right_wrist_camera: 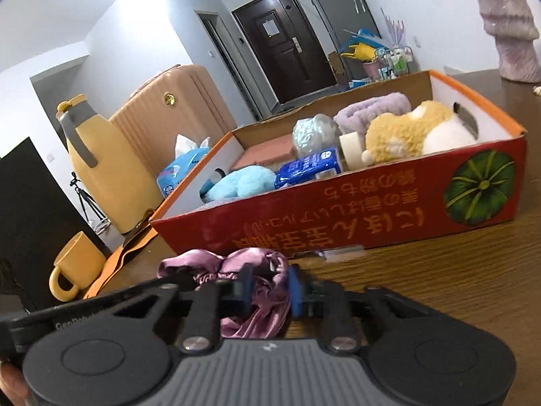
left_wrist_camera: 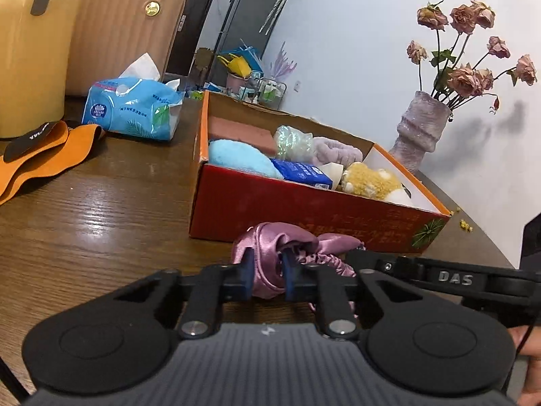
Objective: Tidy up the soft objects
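A purple satin cloth (left_wrist_camera: pixel 267 253) with a ruffled elastic edge lies on the wooden table in front of a red cardboard box (left_wrist_camera: pixel 304 213). My left gripper (left_wrist_camera: pixel 267 272) is shut on one end of it, the blue pads pinching a fold. My right gripper (right_wrist_camera: pixel 268 287) is shut on the same purple satin cloth (right_wrist_camera: pixel 257 270) at its other end. The red cardboard box (right_wrist_camera: pixel 372 209) holds a blue plush (right_wrist_camera: pixel 243 181), a yellow-and-white plush (right_wrist_camera: pixel 405 132), a lilac fluffy cloth (right_wrist_camera: pixel 372 106), a blue tissue pack (right_wrist_camera: pixel 307 165) and a pale bagged item (right_wrist_camera: pixel 314 132).
A blue tissue packet (left_wrist_camera: pixel 132 108), an orange strap (left_wrist_camera: pixel 44 155), a yellow jug (right_wrist_camera: pixel 108 159) and a yellow mug (right_wrist_camera: pixel 76 267) stand left of the box. A pink suitcase (left_wrist_camera: pixel 125 30) is behind them. A lilac vase of dried roses (left_wrist_camera: pixel 419 128) stands at the right.
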Available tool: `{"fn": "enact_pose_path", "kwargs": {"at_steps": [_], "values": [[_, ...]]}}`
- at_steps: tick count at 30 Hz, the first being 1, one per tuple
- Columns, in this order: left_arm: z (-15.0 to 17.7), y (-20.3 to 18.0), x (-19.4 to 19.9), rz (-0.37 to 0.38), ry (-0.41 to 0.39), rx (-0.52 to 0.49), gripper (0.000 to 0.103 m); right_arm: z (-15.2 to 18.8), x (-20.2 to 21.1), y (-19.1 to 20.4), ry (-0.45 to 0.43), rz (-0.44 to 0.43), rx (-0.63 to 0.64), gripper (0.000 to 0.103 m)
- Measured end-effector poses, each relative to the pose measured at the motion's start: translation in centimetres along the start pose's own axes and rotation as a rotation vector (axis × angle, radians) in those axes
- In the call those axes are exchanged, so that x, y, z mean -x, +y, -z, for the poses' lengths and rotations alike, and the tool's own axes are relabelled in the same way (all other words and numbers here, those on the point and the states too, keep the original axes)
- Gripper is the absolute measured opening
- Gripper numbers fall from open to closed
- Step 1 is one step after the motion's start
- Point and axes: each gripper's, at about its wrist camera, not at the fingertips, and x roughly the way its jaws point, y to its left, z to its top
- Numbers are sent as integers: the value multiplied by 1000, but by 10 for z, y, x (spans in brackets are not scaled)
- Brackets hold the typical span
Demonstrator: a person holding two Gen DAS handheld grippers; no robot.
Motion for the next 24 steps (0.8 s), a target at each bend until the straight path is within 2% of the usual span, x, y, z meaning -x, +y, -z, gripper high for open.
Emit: {"fn": "enact_pose_path", "kwargs": {"at_steps": [4, 8, 12, 17, 24], "values": [[2, -12, 17, 7, -6, -21, 8, 3, 20, 4, -21, -13, 30, 5], [15, -38, 47, 44, -24, -6, 8, 12, 66, 6, -59, -6, 86, 5], [32, -70, 69, 86, -8, -13, 8, 30, 115, 5, -92, 34, 128, 5], [45, -106, 89, 111, -5, -52, 8, 48, 164, -3, -138, 55, 126, 5], [49, -138, 102, 117, -25, -94, 8, 57, 198, -17, -189, 54, 97, 5]]}}
